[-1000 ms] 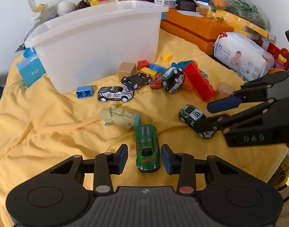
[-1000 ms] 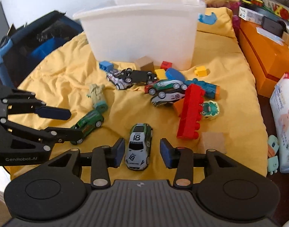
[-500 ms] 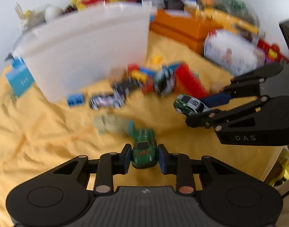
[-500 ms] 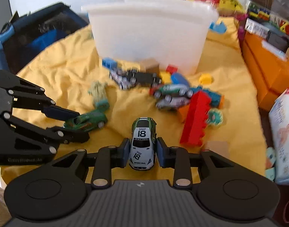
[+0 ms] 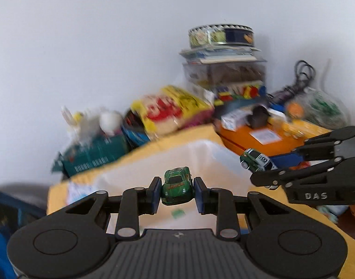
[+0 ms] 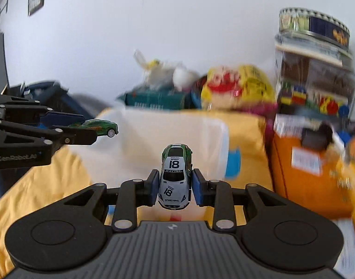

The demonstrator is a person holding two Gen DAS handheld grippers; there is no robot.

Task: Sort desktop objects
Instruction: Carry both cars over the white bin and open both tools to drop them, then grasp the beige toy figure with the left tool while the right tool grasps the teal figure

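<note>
Evidently both pickups were done and only the drops remained. The left gripper [image 5: 176, 191] pinched the green toy car [image 5: 177, 185] and the right gripper [image 6: 175, 187] pinched the white number-18 racing car [image 6: 175, 179], each pair of tongs raised over the white plastic bin [image 6: 177, 127], nothing released.

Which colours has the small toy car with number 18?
White and green toy car, clearest in the right wrist view.

Motion blur is smearing the clutter behind the white bin [image 5: 200, 160]; package labels are reading illegibly. The bin's base is hiding behind the left gripper [image 5: 177, 191] body. Beside the bin, the right gripper [image 5: 273, 171] is running off frame.
</note>
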